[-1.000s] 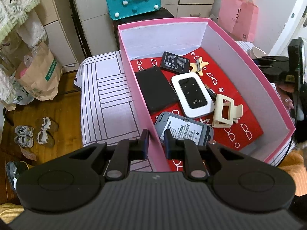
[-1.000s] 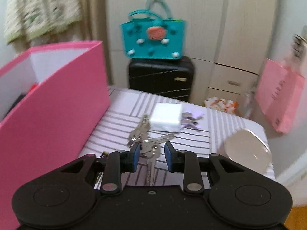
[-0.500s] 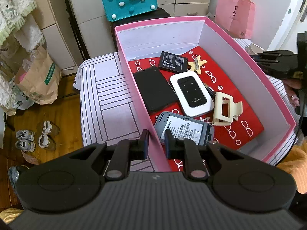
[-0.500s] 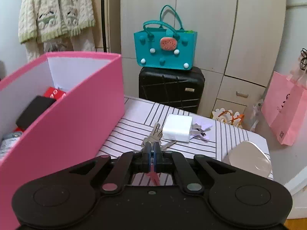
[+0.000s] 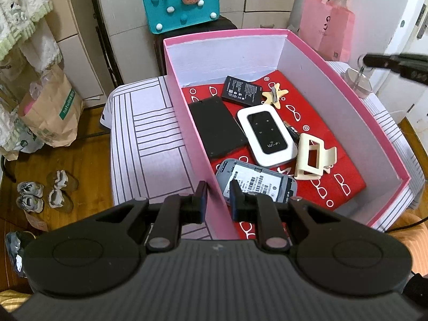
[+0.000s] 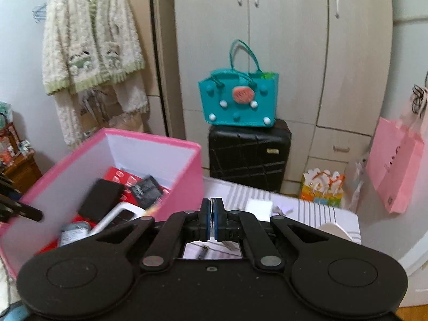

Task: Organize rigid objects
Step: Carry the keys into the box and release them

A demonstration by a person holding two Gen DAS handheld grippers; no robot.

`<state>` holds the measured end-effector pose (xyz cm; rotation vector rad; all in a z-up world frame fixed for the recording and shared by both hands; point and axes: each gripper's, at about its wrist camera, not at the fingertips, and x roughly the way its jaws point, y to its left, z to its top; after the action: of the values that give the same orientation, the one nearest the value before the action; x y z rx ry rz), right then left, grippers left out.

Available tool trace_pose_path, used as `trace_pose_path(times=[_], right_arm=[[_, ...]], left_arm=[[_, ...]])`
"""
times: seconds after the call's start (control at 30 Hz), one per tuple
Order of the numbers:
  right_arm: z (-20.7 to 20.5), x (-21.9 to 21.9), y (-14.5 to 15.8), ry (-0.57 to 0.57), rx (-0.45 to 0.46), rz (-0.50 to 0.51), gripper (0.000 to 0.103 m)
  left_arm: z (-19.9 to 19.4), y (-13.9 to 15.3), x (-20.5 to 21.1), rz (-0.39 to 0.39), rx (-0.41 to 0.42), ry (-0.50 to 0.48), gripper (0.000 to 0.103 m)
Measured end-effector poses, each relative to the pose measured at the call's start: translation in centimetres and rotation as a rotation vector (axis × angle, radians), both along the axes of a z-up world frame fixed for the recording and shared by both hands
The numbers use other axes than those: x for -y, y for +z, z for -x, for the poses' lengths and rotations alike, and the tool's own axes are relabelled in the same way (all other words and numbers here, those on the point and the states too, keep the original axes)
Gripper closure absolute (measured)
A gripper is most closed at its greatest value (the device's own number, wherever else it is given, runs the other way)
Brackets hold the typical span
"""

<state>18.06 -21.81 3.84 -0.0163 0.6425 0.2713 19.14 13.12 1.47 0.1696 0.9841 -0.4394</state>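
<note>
Left wrist view alone shows the pink box [image 5: 347, 85] floor's Wi-Fi router [image 5: 267, 136].

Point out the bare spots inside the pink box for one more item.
Free red lining lies between the star clip and the pink cardboard box's right wall, and near the cream plastic claw clip. The left-centre is crowded.
</note>
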Motion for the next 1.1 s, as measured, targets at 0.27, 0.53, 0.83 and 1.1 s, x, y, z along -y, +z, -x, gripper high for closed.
trace_pose_path(times=[0.27,0.53,0.83,1.1], right_arm=[[0.8,-3.7,6.1,0.189,0.068,-0.036,0.100],[-2.4,-8.6,1.9,0.277,-0.066,0.004,0.100],[-3.4,-8.3,-1.0,0.218,-0.135,-0.039,0.093],[-0.4,-2.1,1.3,0.127,-0.126,-0.141,0.080]], left_arm=[[-0.4,0.1,0.4,-0.034,-0.018,-0.035,0.087],[-0.3,0.2,1.1,-0.080,-0.017,-0.056,0.087],[-0.3,0.2,1.4,-0.094,-0.013,-0.050,0.087],[0.0,0.4,1.4,-0.097,-0.012,-0.041,0.088]])
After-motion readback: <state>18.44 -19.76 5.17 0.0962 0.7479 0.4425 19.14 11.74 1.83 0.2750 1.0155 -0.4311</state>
